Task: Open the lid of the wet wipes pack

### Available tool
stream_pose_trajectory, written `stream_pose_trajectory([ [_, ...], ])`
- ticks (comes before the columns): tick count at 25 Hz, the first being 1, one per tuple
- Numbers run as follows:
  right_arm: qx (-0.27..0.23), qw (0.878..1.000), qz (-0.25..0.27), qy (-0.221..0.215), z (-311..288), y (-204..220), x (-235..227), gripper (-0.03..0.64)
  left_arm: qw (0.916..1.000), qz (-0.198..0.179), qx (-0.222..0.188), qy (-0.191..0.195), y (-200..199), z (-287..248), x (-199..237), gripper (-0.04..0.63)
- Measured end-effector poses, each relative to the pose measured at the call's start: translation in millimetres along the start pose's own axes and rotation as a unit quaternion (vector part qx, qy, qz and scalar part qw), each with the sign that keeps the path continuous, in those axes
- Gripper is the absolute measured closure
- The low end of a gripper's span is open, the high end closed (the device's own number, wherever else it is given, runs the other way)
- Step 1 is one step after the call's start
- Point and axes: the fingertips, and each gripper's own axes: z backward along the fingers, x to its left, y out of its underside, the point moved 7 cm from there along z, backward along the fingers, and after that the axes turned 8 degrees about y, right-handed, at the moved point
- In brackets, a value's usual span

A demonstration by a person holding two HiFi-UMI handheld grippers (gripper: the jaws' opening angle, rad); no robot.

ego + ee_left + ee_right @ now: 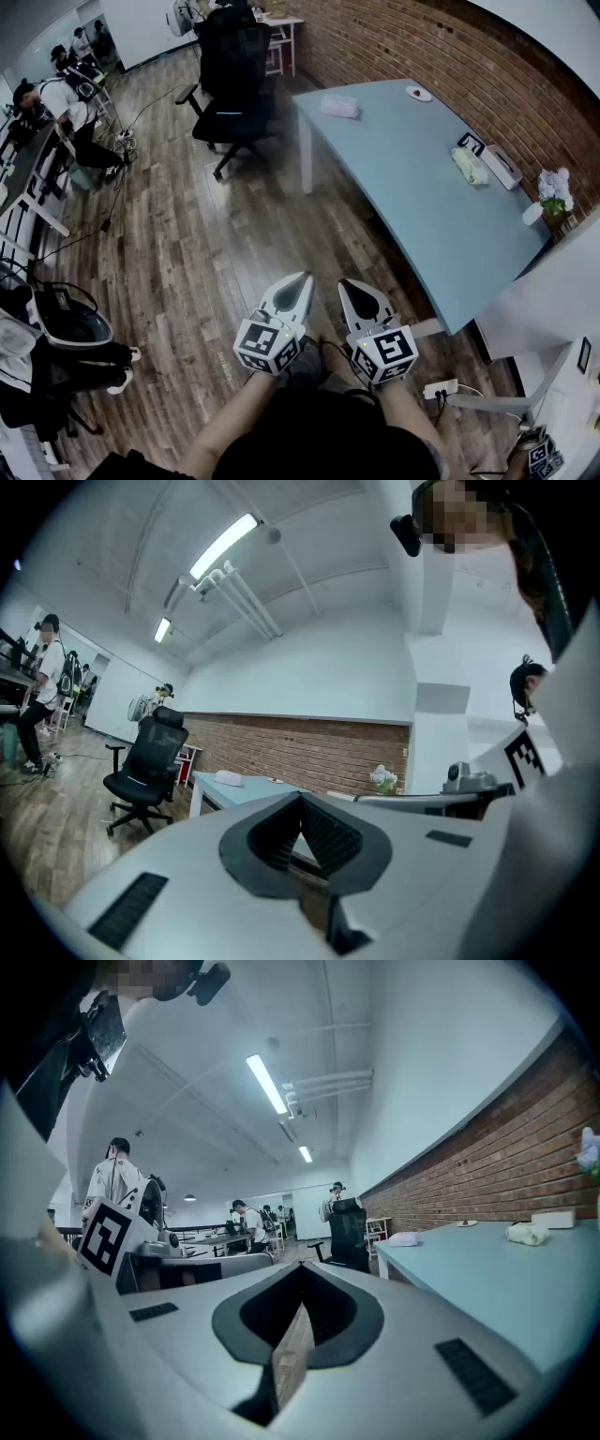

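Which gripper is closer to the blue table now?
Right. The right gripper hangs short of the table's near corner; left gripper is beside it, farther from the table.

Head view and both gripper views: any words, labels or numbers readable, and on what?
None can be read in any view.
On the cubes of the left gripper and right gripper: square marker patterns, no letters.
On the small stand on the table: a black-and-white pattern, too small to read.
On the pale pack: any label is too blurred.

Pale blue table, red brick wall, white left gripper, white right gripper
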Motion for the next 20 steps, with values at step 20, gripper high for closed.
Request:
stream_pose_trajectory([
  [20, 0.007, 1.000, -0.009, 0.017, -84.0, 3.1, -37.8, 0.597, 0.9999, 0.012, 0.011, -0.005, 8.2, -68.3, 75.5, 0.584],
])
